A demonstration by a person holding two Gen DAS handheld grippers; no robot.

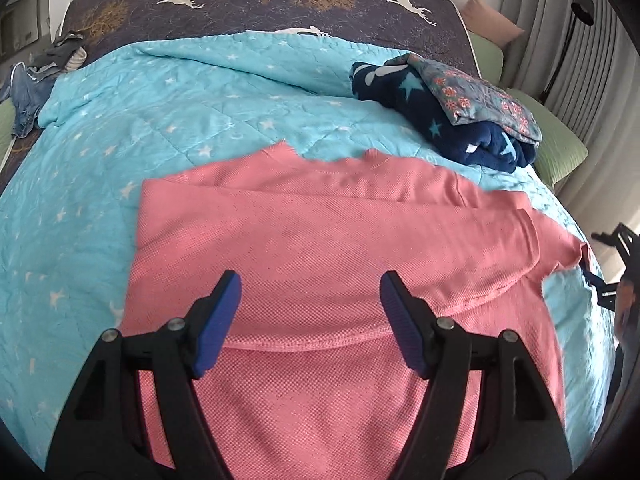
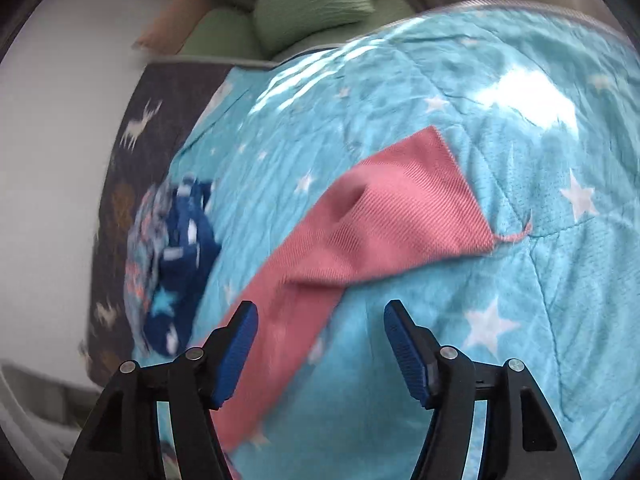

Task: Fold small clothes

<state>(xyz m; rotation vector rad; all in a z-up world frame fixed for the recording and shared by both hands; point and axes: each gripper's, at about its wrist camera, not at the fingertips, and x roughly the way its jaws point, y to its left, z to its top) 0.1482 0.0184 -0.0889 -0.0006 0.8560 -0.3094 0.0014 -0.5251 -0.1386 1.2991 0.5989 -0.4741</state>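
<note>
Pink knit: polo-type shirt [image 1: 332,248], piqué weave, lying on the turquoise star-print quilt [image 1: 132,120]; it fills the centre and lower centre of the left wrist frame.
Fold state: one layer lies doubled across the body, its folded edge running across the frame just beyond the left gripper [image 1: 310,322]; a sleeve or flap trails toward the right edge.
Right wrist view: blurred; a pink flap [image 2: 384,216] runs from the centre down to the lower left, with a loose thread at its corner.
Left gripper: fingers spread, nothing between the blue pads [image 1: 218,322]; pink cloth lies below them, apparently not pinched.
Right gripper [image 2: 320,354]: fingers spread, empty; pink cloth passes beneath the left pad, quilt under the rest.
Risk 1: trailing flap at the right is unfolded; a pull on it could drag the doubled layer askew.
Risk 2: soft quilt beneath; a low pinch may catch quilt along with shirt.
Risk 3: the thread could snag on a ribbed pad.
Other items: navy star fleece under a floral cloth [image 1: 448,116], upper right; crumpled denim [image 1: 24,96], upper left. Both are well apart from the shirt.
</note>
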